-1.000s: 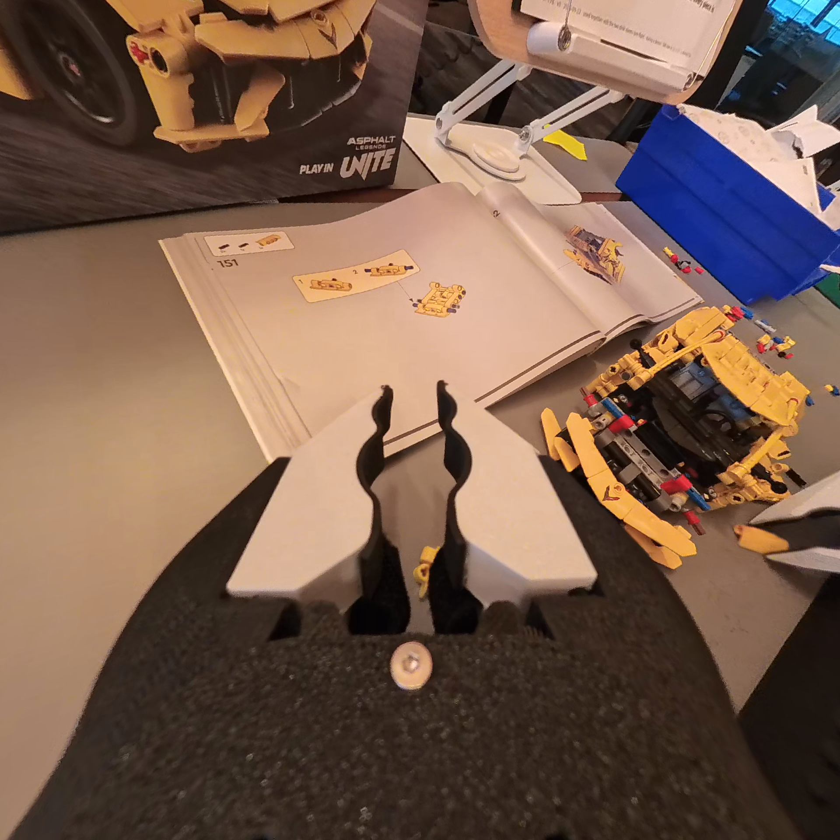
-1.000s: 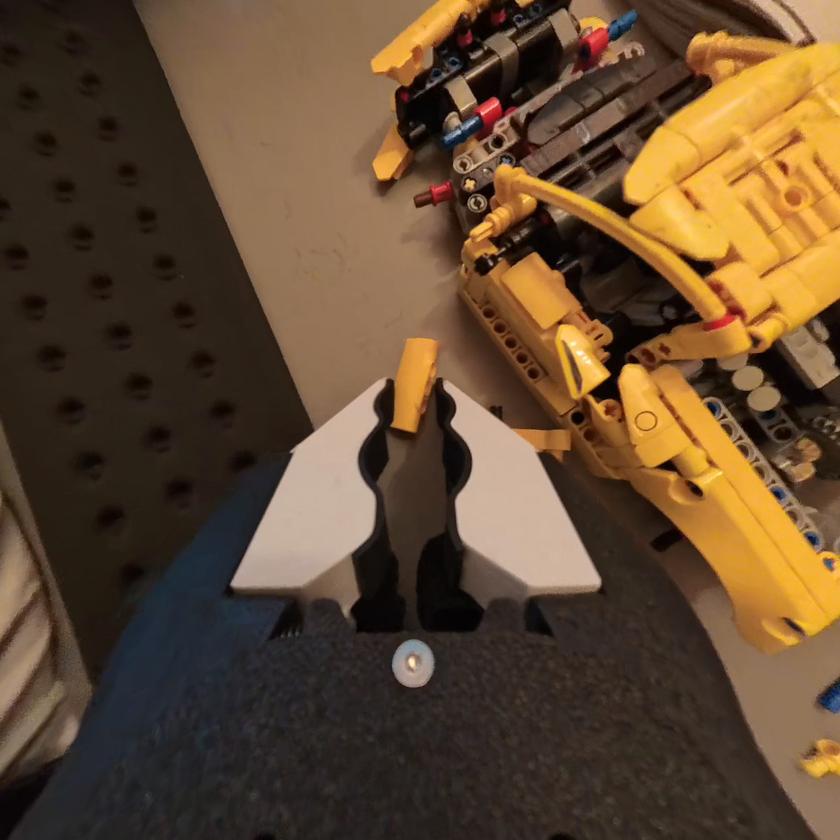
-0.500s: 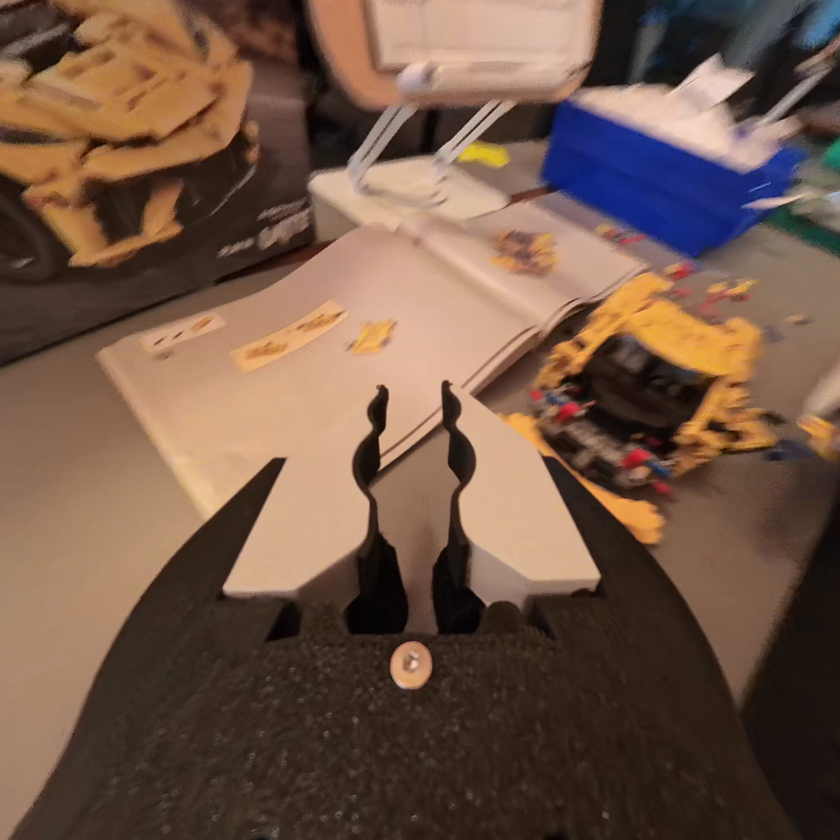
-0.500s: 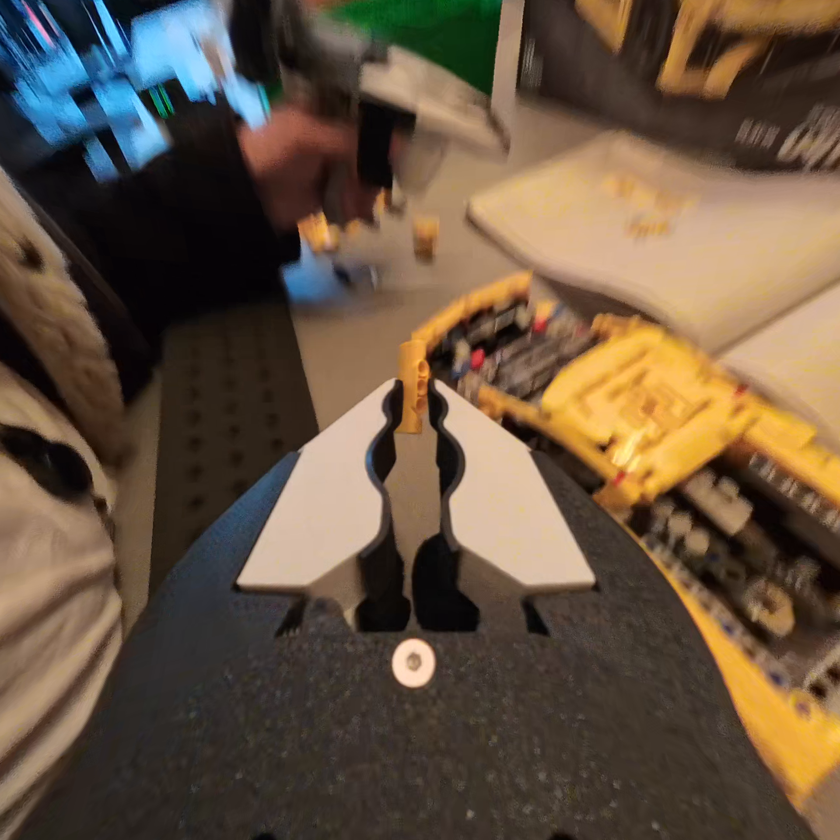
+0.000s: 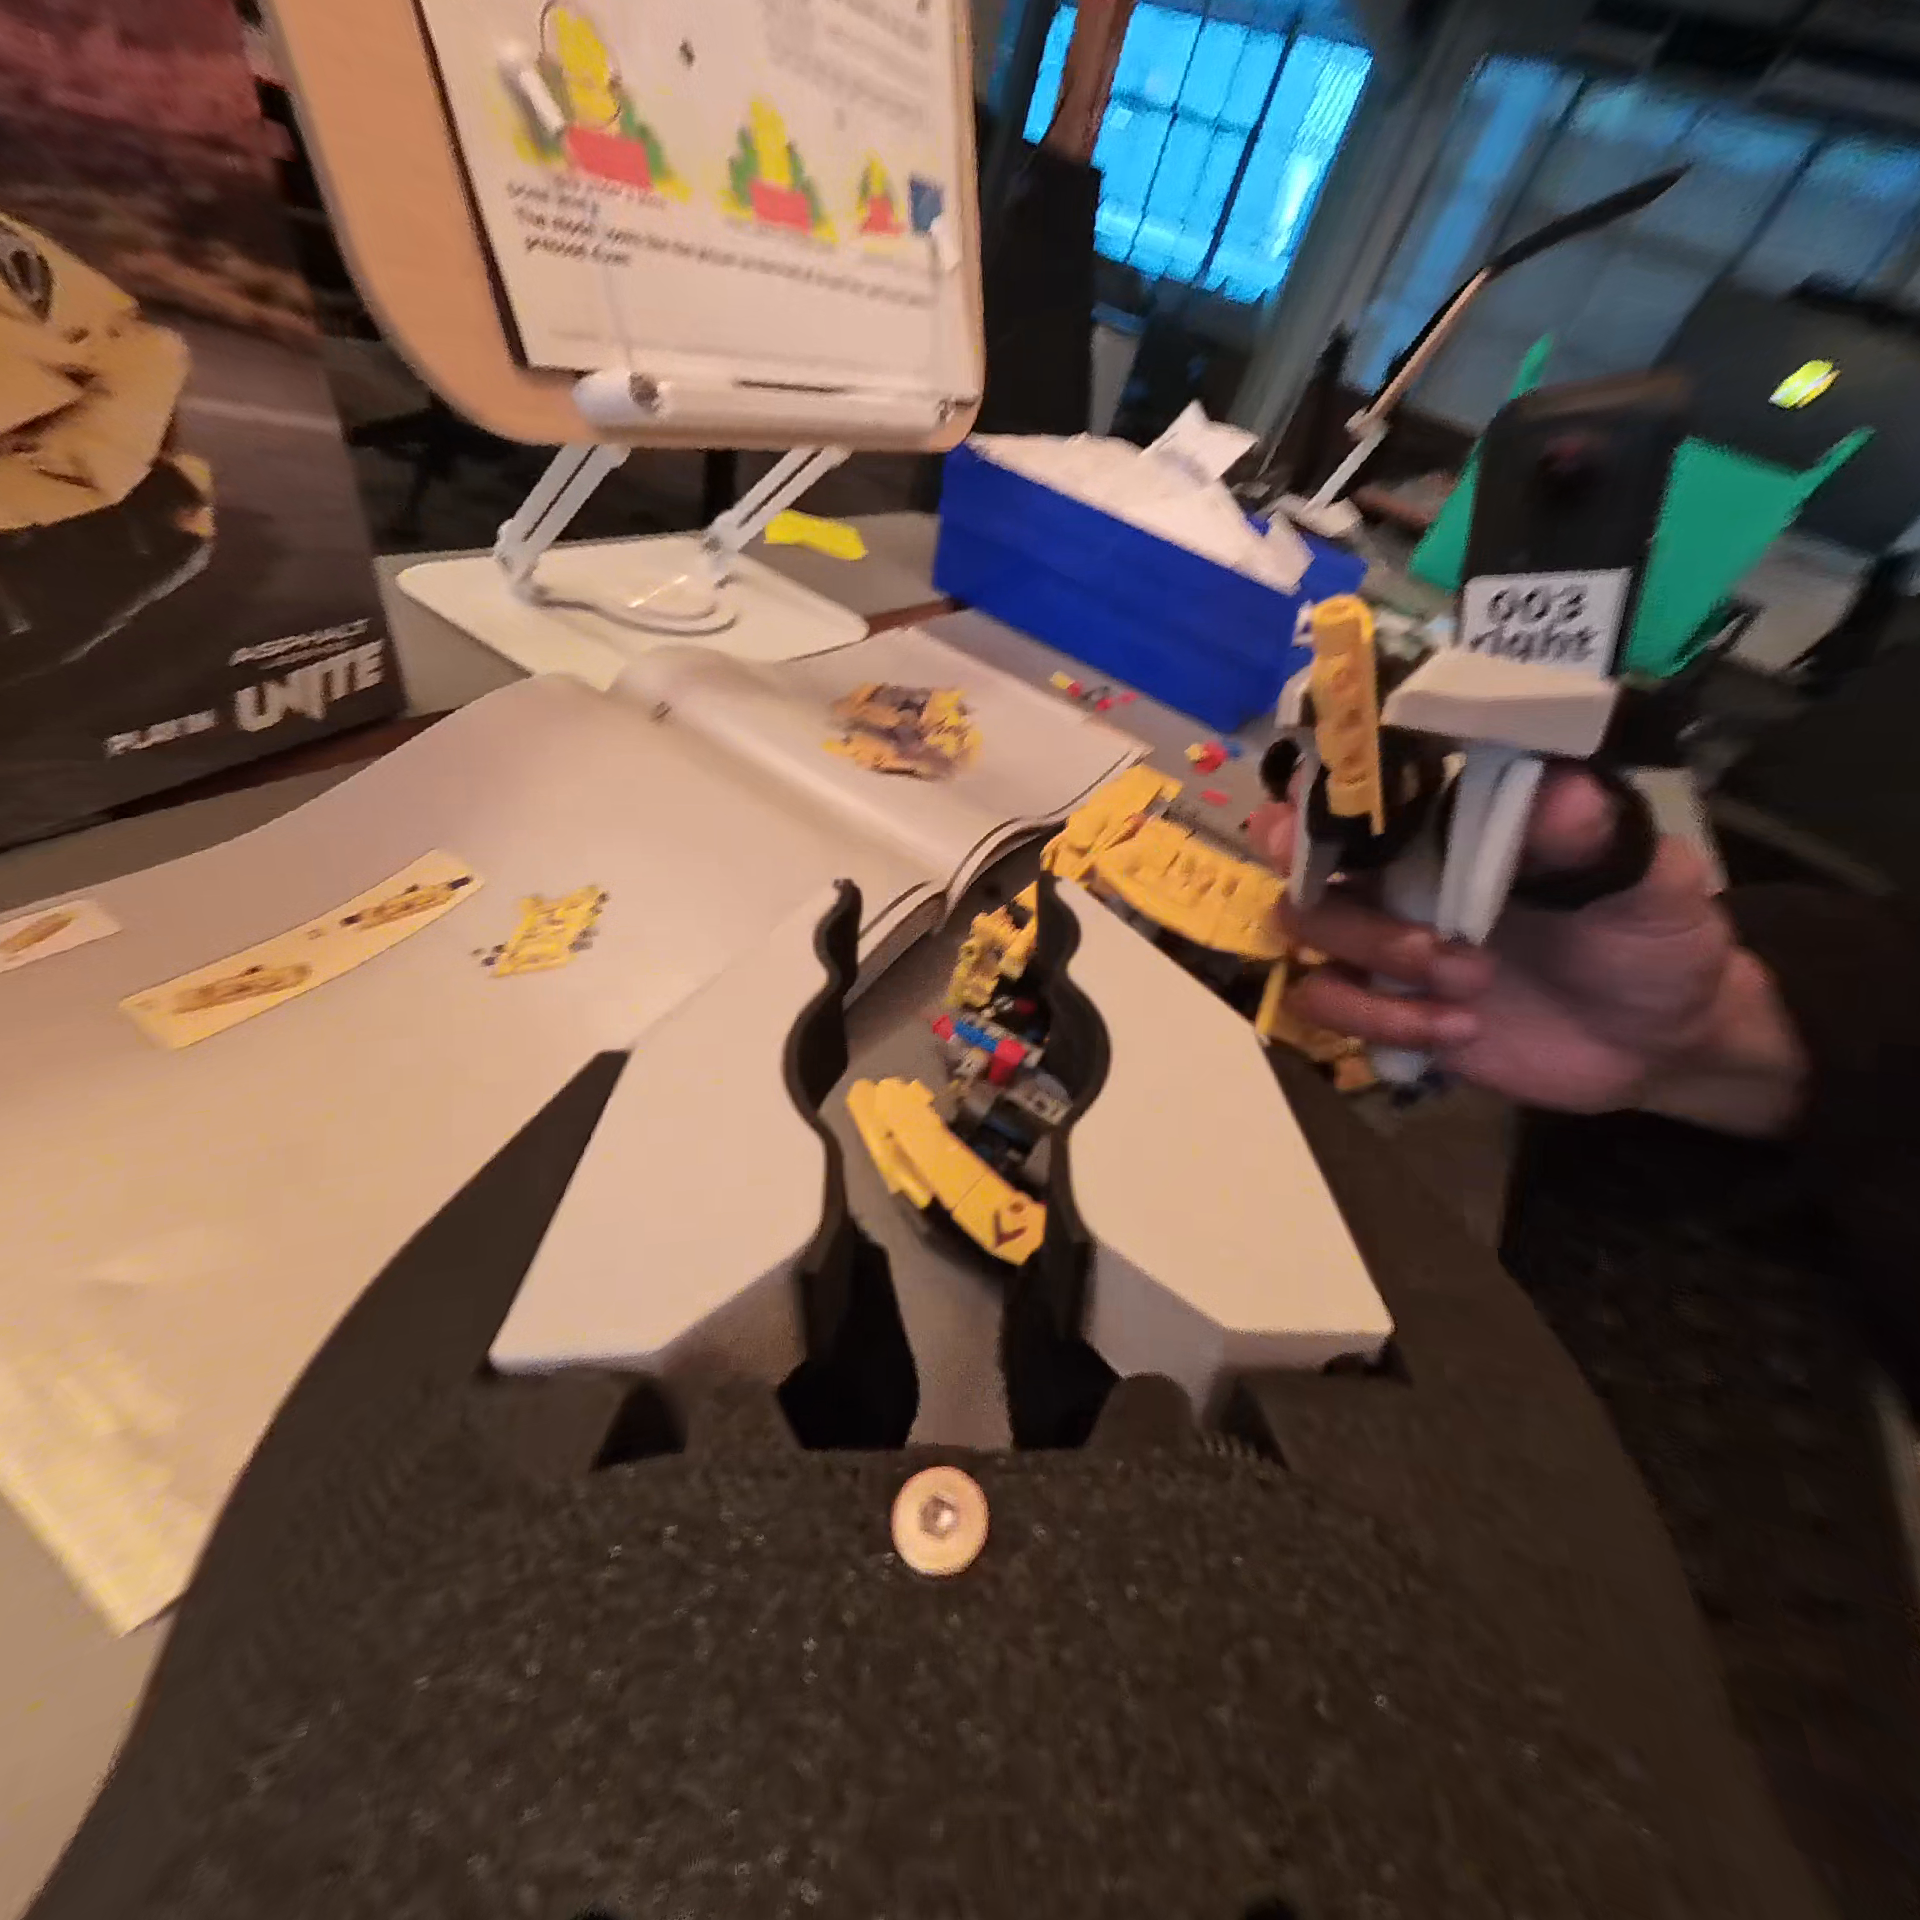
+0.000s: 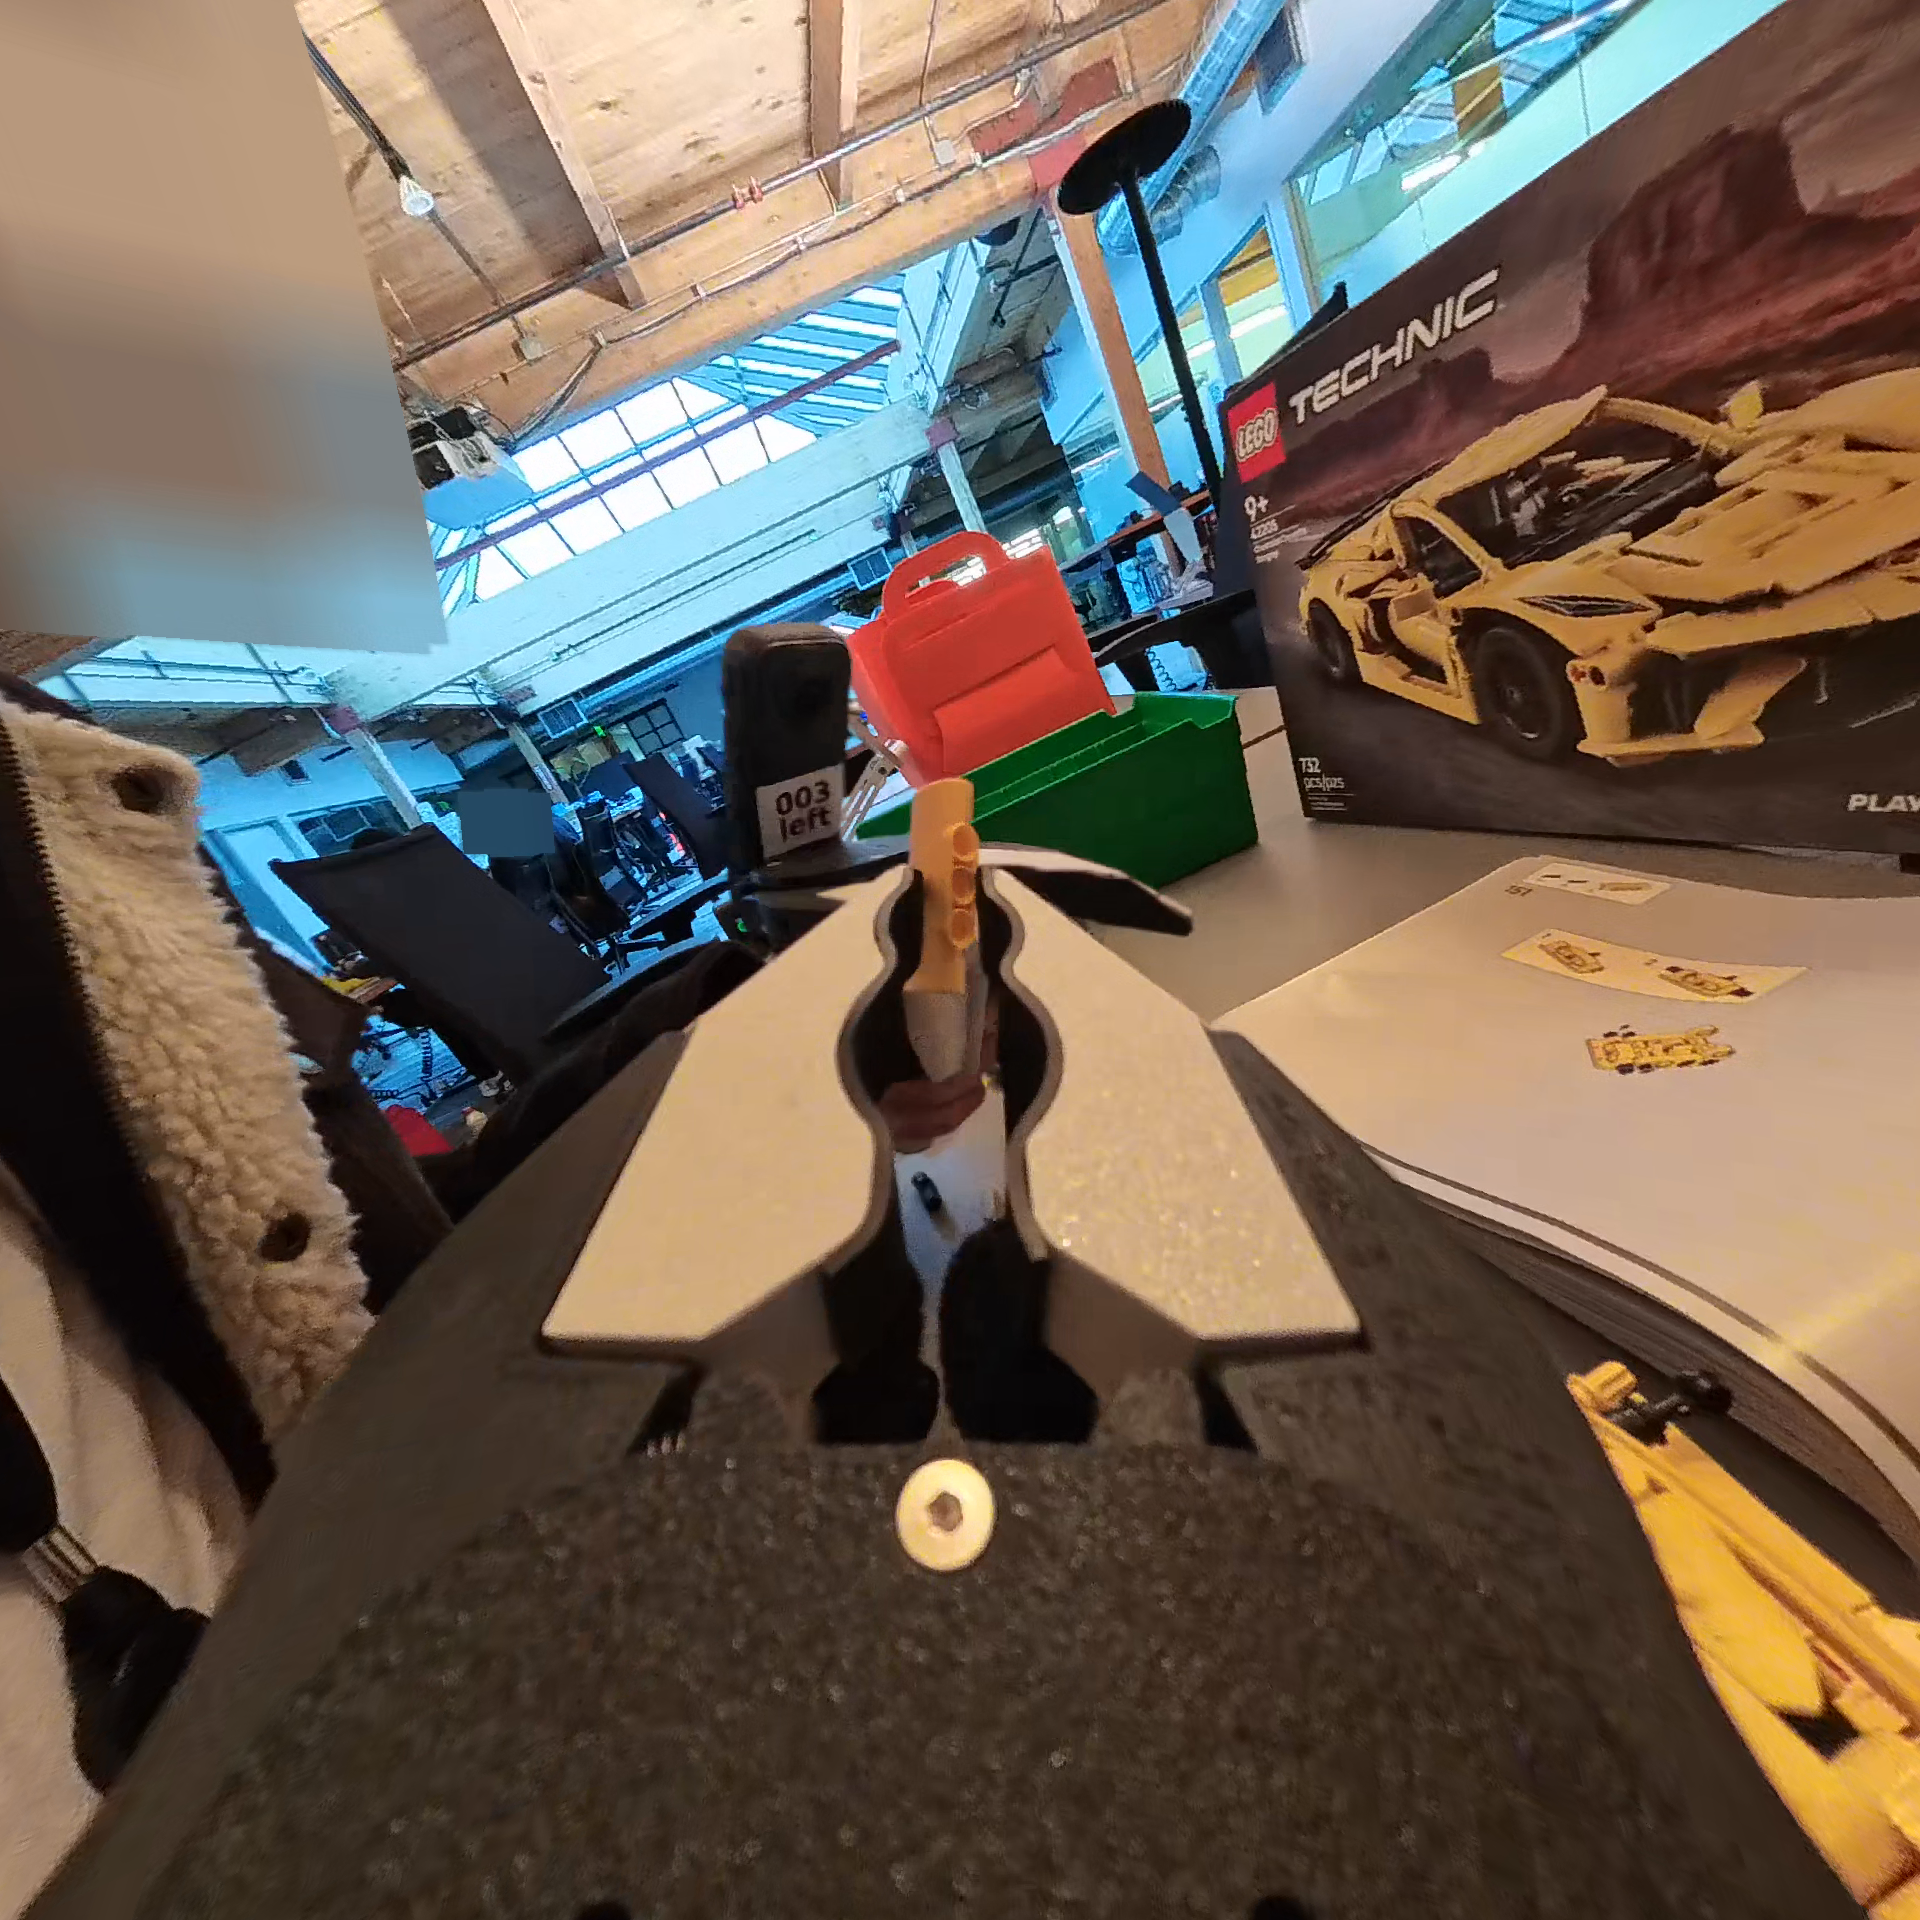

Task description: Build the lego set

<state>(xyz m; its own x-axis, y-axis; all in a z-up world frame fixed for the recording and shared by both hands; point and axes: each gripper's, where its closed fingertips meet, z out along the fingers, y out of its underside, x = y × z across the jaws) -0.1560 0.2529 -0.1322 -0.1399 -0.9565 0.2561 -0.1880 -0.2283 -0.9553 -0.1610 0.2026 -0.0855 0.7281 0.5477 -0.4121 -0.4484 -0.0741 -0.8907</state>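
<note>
Right wrist view: your right gripper (image 6: pixel 945 894) is raised off the table, clamped on a yellow beam (image 6: pixel 943 883). Your left gripper (image 5: pixel 948 914) is parted and empty above the car model (image 5: pixel 1174 883), beside the manual (image 5: pixel 644 810).

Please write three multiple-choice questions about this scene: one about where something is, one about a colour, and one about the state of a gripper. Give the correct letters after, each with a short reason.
1. Where does the open instruction booklet lie?
A. flat on the table
B. inside the blue bin
C. on the stand

2. What colour is the bin beside the set's box?
A. white
B. green
C. black

3. What is the state of the right gripper?
A. open and empty
B. shut on a yellow beam
C. shut on a red pin

Answers:
1 A, it lies spread on the table next to the half-built yellow car.
2 B, its walls are green.
3 B, the yellow beam stands up between its tips, while the left gripper is open.
</note>
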